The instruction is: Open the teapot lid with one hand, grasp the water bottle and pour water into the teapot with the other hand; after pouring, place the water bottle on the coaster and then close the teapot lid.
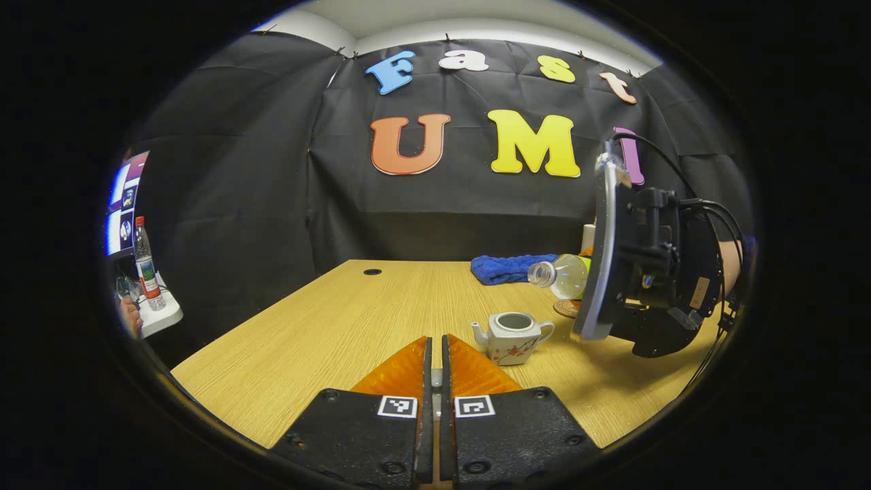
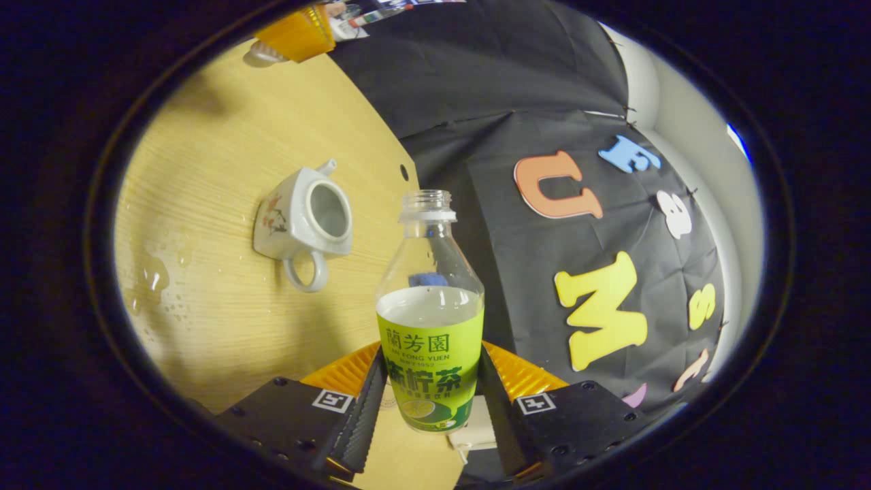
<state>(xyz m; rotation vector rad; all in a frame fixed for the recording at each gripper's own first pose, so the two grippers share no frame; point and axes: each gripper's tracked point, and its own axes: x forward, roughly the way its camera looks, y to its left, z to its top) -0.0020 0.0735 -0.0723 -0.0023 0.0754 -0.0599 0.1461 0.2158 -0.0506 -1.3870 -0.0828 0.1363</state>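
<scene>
Gripping water bottle (image 2: 431, 320) between both fingers, right gripper (image 2: 430, 401) tilts it, neck ahead of the tips | teapot (image 1: 512, 336) lidless on table (image 1: 326, 327), just ahead-right of left gripper (image 1: 437, 381) | left fingers together, nearly touching

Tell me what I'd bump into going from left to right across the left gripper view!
Red-capped bottle on the side shelf → small dark hole in the table → teapot → the other gripper holding the tilted water bottle.
</scene>
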